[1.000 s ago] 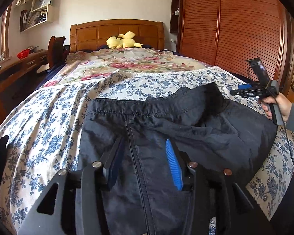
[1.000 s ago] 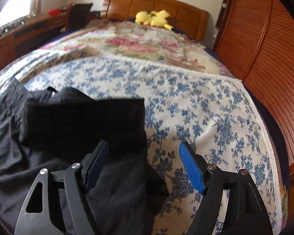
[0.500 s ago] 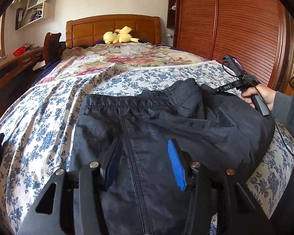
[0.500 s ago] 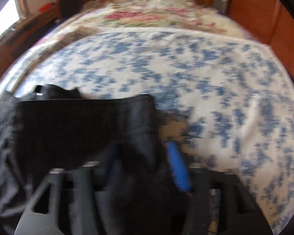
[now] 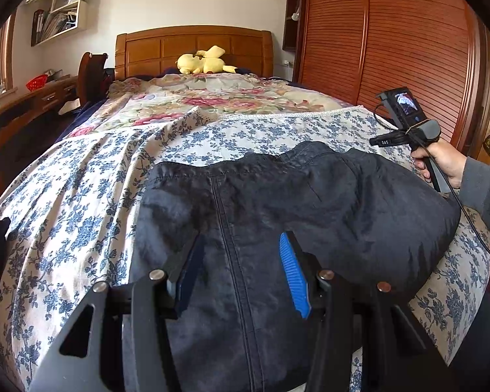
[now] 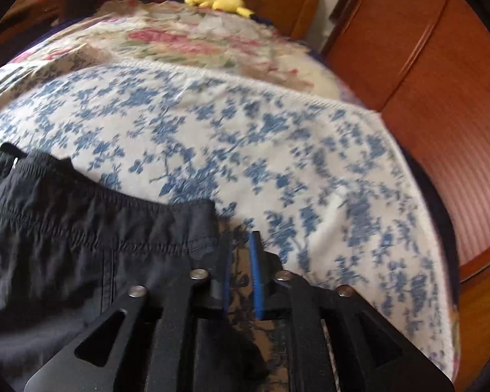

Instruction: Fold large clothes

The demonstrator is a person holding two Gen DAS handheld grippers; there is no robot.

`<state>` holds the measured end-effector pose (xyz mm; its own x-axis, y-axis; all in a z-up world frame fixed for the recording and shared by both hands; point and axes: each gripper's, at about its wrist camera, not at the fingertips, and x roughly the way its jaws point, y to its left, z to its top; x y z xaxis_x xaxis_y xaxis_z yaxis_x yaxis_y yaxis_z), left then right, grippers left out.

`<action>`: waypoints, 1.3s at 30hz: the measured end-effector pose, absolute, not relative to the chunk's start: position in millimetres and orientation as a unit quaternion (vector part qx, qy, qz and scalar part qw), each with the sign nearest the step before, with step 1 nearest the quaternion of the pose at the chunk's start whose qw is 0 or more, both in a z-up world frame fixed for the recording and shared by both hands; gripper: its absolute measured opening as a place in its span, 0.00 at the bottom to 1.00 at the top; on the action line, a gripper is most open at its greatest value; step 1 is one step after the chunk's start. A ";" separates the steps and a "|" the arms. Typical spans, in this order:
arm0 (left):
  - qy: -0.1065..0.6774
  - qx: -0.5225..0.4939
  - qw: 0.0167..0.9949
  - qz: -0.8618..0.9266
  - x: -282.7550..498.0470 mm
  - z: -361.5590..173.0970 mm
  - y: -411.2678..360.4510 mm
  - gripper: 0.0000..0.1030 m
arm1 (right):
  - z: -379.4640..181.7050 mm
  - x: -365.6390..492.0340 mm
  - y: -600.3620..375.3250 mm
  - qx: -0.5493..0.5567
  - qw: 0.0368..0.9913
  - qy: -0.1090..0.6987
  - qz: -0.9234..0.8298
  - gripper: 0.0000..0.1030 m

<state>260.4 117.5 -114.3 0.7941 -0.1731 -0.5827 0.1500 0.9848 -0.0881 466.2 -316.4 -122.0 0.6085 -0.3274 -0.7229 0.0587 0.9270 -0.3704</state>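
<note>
My right claw [image 6: 240, 272], jaws narrow and opening on nothing, sits just right of the trousers' [image 6: 81, 245] waistband corner on the bed [image 6: 277, 150], while my half-open left claw [image 5: 241, 274] straddles their centre seam.

We can read just one marking: small white letters, seemingly "DAS", on the black body of the right gripper [image 5: 392, 141], seen from the left wrist view beside the right edge of the bed [image 5: 81, 196]. The lit screen [image 5: 406, 104] above it shows a picture, but we make out no words on it. The binders on the wall shelf [image 5: 58, 19] are too small for us to read.
</note>
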 end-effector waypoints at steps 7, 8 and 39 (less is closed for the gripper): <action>0.302 -0.023 0.949 -0.086 255.6 -109.4 124.9 0.46 | -94.1 458.3 -251.8 -0.132 0.906 0.403 -0.002 0.38; 0.301 -0.024 0.949 -0.086 255.6 -109.4 125.8 0.46 | -94.1 457.0 -240.1 -0.128 0.905 0.405 0.015 0.39; 0.304 -0.028 0.948 -0.087 244.9 -113.3 141.7 0.46 | -163.5 486.0 -117.5 -0.215 0.869 0.443 0.052 0.03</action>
